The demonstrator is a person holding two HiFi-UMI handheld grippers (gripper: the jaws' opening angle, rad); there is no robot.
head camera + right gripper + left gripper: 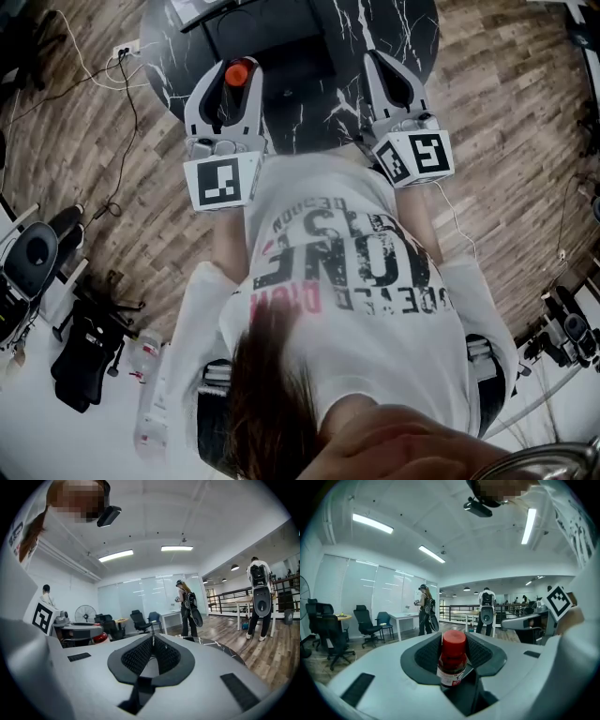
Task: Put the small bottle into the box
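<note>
The small bottle [452, 660], brown with a white label and a red cap [236, 73], stands upright between the pads of my left gripper [453, 637], which is shut on it. In the head view that gripper [225, 89] hangs over the near left edge of the round black marble table [398, 28]. My right gripper [152, 638] is shut with nothing between its pads, and sits level with the left one over the table's near right edge [389, 80]. A dark rectangular box [272, 47] lies on the table just beyond both grippers; its inside is too dark to make out.
Two people with backpacks [486, 610] stand far off in the office, near white desks and office chairs [365, 623]. A fan [84, 613] stands at the left. Cables [122, 103] trail over the wooden floor left of the table. A chair [33, 258] is at my left.
</note>
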